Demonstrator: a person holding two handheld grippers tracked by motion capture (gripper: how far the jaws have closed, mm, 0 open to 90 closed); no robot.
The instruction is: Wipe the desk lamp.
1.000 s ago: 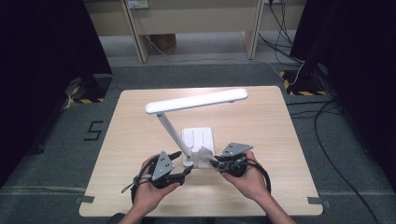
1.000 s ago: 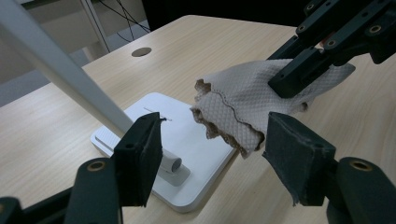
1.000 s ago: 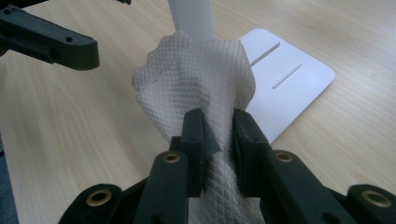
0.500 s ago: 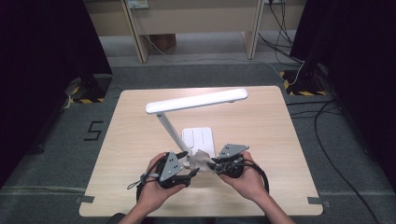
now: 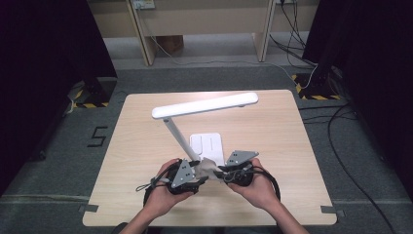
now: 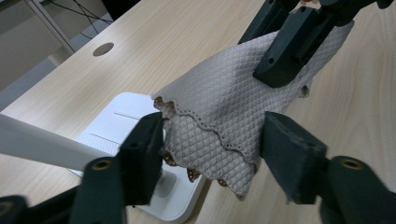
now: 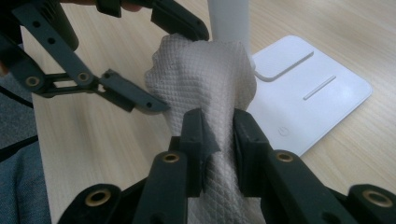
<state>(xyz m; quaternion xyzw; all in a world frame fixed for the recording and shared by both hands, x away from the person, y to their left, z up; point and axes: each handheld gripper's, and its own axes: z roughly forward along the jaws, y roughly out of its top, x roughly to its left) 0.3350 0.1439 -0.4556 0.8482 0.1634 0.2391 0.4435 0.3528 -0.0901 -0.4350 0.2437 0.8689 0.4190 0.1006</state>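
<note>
A pale quilted cloth (image 5: 211,168) hangs between my two grippers at the foot of a white desk lamp (image 5: 204,105). My right gripper (image 7: 218,135) is shut on the cloth (image 7: 205,79), bunching it between its pads. My left gripper (image 6: 212,140) has the cloth's scalloped edge (image 6: 224,102) between its jaws. Those jaws have just been closing and stand at the cloth's sides without squeezing it. In the high view the left gripper (image 5: 199,170) and right gripper (image 5: 221,171) face each other just in front of the lamp base (image 5: 207,144).
The lamp's slanted arm (image 5: 178,134) rises from the base right behind the cloth, and its long head reaches across the table's middle. The wooden table (image 5: 272,146) has bare surface on both sides. Cables trail on the floor at the right.
My left gripper has shifted a little right, toward the cloth, and its jaws have narrowed around the cloth's edge. The right gripper has kept its hold in place.
</note>
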